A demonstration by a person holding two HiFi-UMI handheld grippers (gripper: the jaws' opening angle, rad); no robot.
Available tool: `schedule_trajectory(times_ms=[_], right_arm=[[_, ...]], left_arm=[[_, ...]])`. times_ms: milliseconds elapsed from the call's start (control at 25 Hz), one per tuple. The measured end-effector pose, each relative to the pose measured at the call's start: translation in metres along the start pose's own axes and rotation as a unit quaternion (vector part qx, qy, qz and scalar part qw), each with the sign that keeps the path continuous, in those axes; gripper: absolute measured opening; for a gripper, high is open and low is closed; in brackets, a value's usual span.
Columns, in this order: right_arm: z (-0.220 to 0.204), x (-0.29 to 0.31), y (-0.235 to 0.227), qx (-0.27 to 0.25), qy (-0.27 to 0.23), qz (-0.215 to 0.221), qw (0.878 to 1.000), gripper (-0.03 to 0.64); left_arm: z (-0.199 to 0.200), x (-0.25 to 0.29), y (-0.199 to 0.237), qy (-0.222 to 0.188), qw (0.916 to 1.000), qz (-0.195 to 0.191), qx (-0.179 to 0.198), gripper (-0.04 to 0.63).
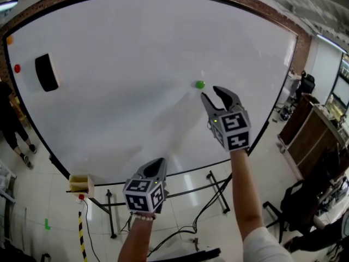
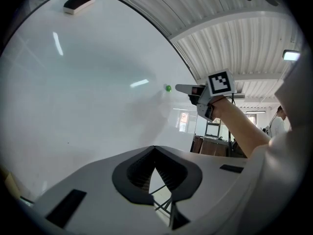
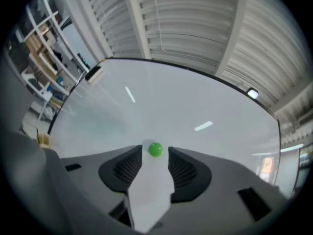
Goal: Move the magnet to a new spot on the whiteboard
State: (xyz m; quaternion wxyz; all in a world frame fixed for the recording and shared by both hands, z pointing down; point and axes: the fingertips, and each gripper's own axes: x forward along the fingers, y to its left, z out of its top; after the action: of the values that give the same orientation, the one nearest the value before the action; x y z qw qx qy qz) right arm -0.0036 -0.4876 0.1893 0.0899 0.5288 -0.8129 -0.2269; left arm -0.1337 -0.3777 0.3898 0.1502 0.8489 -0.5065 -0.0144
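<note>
The green magnet (image 1: 200, 84) sits on the whiteboard (image 1: 136, 48), right of centre. The right gripper (image 1: 210, 91) has its jaws wide apart, with the magnet between their tips and untouched. The left gripper (image 1: 160, 161), low by the board's bottom edge, has its jaws closed on nothing.

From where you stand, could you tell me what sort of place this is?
Probably an office or lab workspace: a large whiteboard on a stand, wooden desks with office chairs to the right, and a corrugated ceiling with strip lights.
</note>
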Motion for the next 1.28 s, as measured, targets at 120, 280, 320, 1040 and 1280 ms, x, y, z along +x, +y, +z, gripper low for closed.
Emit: schedule_trajectory(times_ms=[120,280,320,1040,1280], right_arm=[[-0.009,-0.029,0.011,0.094,-0.039,0.03,0.994,0.101],[-0.053,-0.059,0.042,0.164,-0.026,0.029,0.986,0.003],[-0.064,-0.066,0.054,0.178,-0.021,0.029,0.983,0.003],[-0.183,-0.195,0.264,0.339,0.12,0.122,0.925,0.002],[-0.195,-0.27,0.218,0.35,0.107,0.13,0.922,0.002]], left_arm=[[-0.007,-0.01,0.016,0.001,1.0,0.002,-0.004,-0.003],[-0.022,-0.031,0.034,0.004,1.0,0.004,0.002,-0.003],[-0.024,-0.036,0.039,0.003,1.0,0.006,0.007,-0.003],[-0.118,-0.098,0.014,0.058,0.998,-0.001,-0.025,-0.002],[-0.138,-0.108,-0.057,0.051,0.998,0.017,-0.032,-0.002]])
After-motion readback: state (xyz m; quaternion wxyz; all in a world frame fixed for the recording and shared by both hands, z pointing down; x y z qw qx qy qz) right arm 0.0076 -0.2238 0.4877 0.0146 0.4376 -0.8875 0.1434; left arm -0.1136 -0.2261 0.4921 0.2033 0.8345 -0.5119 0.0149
